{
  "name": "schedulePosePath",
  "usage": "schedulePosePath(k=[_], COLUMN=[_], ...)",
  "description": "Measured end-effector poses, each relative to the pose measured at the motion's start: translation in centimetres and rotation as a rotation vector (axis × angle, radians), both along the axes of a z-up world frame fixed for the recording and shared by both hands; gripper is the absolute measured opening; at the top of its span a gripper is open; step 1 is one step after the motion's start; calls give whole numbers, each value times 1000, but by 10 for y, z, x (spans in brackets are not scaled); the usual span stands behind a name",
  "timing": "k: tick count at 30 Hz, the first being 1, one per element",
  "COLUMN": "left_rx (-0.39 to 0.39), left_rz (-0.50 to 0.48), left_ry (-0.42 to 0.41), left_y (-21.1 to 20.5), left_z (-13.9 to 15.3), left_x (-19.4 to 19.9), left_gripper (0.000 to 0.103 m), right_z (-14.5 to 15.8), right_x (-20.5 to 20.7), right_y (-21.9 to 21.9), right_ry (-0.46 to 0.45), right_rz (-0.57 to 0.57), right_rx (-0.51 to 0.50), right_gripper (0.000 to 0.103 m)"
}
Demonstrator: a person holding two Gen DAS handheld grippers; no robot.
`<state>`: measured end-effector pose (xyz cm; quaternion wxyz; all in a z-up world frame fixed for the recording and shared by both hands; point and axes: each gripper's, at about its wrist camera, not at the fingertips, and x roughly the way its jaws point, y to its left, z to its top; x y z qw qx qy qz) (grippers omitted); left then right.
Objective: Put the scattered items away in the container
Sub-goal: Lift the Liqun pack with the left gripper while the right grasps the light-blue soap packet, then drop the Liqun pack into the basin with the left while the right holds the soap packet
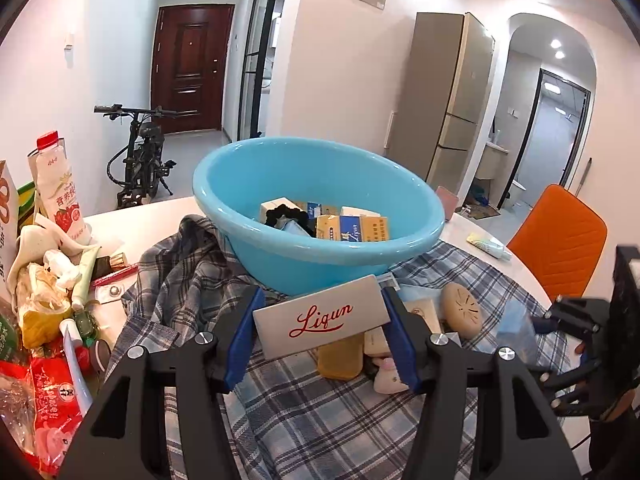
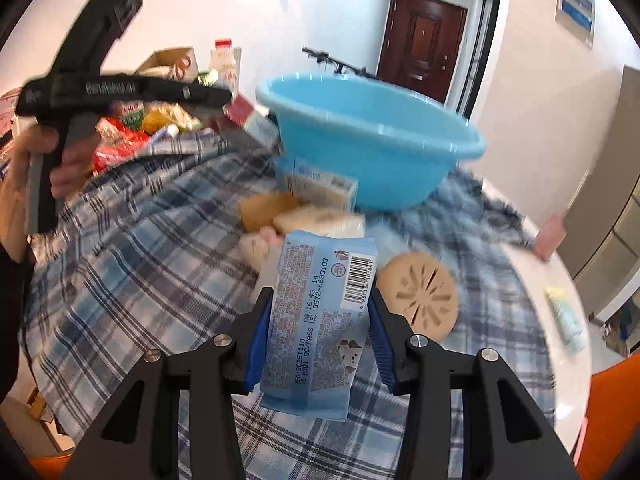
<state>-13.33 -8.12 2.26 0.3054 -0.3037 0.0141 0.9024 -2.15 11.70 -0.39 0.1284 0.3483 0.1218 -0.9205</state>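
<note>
Basin (image 1: 320,216) is sitting on the plaid cloth (image 1: 304,412), its rim clear above. Your left gripper (image 1: 322,320) is clamping a Liqun box (image 1: 322,322); your right gripper (image 2: 318,320) is gripping a blue packet (image 2: 316,320).

The right tongs (image 2: 320,320) are clamping a light blue packet (image 2: 316,320) between both blue pads above the plaid cloth (image 2: 140,260). Just beside the packet, a round tan disc (image 2: 418,296) is lying on the cloth. The blue basin (image 2: 372,136) is sitting beyond. At upper left, a hand (image 2: 60,160) is holding the left tongs (image 2: 240,114).
</note>
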Motion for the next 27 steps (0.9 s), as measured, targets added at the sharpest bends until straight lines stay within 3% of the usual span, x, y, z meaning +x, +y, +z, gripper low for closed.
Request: schedulePosePath(k=[10, 21, 27], left_rx=[-8, -13, -23], left_rz=[-7, -8, 1], left_ry=[9, -6, 1], left_y=[4, 5, 7], left_z=[0, -2, -2], left_x=[2, 1, 2], left_gripper=[57, 57, 57], right_z=[75, 159, 174], right_x=[-14, -67, -108], right_y=[-11, -3, -8], right_ry=[137, 296, 320], right_rz=[78, 91, 111], right_rx=[-25, -89, -121], right_gripper=[47, 47, 47])
